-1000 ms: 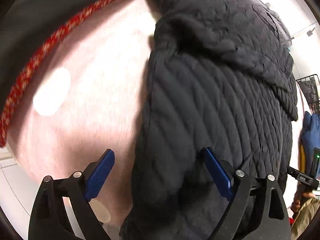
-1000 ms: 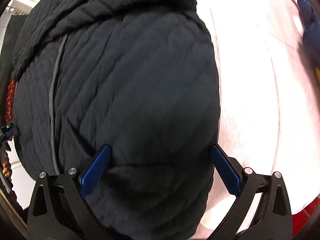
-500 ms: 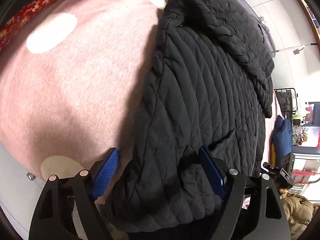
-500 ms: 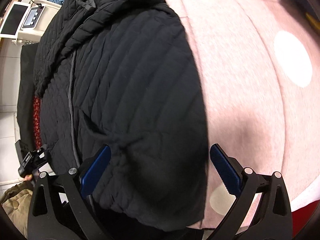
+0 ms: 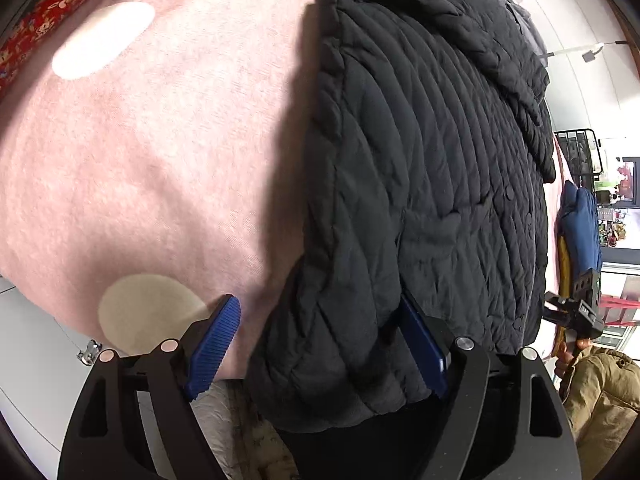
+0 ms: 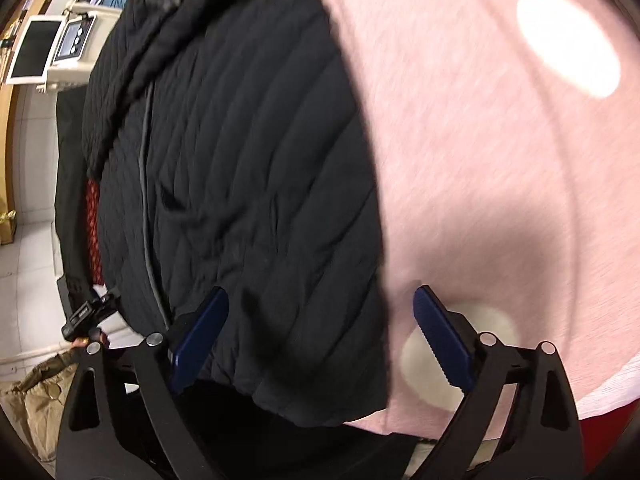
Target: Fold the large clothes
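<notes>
A pink cover with pale dots was spread over the bed, and a red patterned cloth was seen at its far edge. White floor tiles and a screen lay beyond. The black quilted jacket was laid on the cover, its long axis running away from the cameras, collar end far. The hem was cut off below. The left gripper was spread over a hem corner, unclenched. The right gripper was closing, jacket between, not pressed.
</notes>
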`<action>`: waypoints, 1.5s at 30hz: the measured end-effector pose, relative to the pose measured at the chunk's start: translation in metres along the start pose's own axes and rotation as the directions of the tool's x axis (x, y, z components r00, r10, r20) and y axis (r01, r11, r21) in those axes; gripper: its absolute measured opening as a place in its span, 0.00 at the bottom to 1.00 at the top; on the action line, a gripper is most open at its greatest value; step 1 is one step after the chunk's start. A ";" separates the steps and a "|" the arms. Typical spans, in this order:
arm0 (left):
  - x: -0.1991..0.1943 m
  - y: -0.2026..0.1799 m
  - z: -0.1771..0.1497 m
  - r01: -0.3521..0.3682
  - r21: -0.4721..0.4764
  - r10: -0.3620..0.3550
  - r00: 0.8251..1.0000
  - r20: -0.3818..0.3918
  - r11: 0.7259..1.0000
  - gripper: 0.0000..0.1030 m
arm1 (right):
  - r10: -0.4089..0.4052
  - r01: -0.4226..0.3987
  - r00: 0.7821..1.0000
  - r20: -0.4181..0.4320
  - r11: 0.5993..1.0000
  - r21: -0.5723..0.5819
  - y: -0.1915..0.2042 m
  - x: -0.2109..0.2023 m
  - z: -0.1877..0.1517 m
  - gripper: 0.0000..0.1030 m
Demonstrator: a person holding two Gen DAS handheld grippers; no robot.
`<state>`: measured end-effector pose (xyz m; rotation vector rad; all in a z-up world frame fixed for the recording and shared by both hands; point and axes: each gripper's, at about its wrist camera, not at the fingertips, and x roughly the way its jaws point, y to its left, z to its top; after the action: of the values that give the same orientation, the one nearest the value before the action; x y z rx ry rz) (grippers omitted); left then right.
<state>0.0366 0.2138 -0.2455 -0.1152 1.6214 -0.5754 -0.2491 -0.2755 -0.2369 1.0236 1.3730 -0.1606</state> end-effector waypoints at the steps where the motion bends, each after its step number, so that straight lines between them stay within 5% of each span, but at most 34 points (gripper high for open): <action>1: 0.002 -0.002 -0.002 0.014 -0.002 -0.014 1.000 -0.006 1.000 0.75 | -0.001 0.001 1.000 -0.007 1.000 -0.012 0.012 0.009 -0.012 0.90; 4: 0.007 -0.005 -0.010 0.031 0.021 -0.030 0.999 -0.021 0.999 0.76 | -0.024 0.024 1.000 -0.011 0.998 -0.063 0.027 0.019 -0.018 0.86; 8: 0.008 -0.009 -0.013 0.050 0.020 -0.049 0.998 -0.041 0.999 0.75 | -0.014 0.010 0.998 -0.057 0.997 -0.075 0.031 0.019 -0.027 0.52; 17: 0.020 -0.021 -0.011 0.061 0.031 -0.059 0.995 -0.084 0.998 0.71 | -0.003 -0.008 0.994 -0.107 0.995 -0.095 0.049 0.040 -0.019 0.47; 19: 0.018 -0.020 -0.011 0.054 0.038 -0.050 0.995 -0.085 0.998 0.65 | -0.026 0.013 0.992 -0.123 0.994 -0.106 0.052 0.048 -0.015 0.47; 21: 0.013 -0.017 -0.012 0.056 0.049 -0.052 0.995 -0.081 0.997 0.46 | -0.040 0.025 0.991 -0.129 0.993 -0.112 0.045 0.042 -0.017 0.41; 24: 0.005 -0.012 -0.015 0.106 0.040 -0.103 0.992 -0.079 0.994 0.22 | -0.032 0.016 0.990 -0.138 0.993 -0.117 0.044 0.036 -0.022 0.22; 26: 0.001 -0.018 -0.018 0.108 0.063 -0.103 0.992 -0.079 0.992 0.16 | -0.030 0.012 0.991 -0.134 0.991 -0.133 0.050 0.030 -0.026 0.16; 33: -0.020 -0.026 -0.033 0.133 0.131 -0.118 0.986 -0.122 0.982 0.12 | 0.016 -0.032 0.991 -0.133 0.993 -0.117 0.057 0.007 -0.049 0.12; 40: -0.012 -0.036 -0.020 0.075 0.142 -0.056 0.990 -0.132 0.987 0.11 | -0.010 -0.005 0.991 -0.134 0.994 -0.111 0.064 0.013 -0.047 0.11; 45: -0.043 -0.075 0.035 0.065 0.218 -0.070 0.997 0.019 0.974 0.10 | 0.022 -0.027 0.999 -0.026 0.971 -0.237 0.109 -0.013 -0.004 0.10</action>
<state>0.0570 0.1562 -0.1754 -0.0154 1.5232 -0.7967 -0.1855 -0.2149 -0.1707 0.8436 1.3633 0.0338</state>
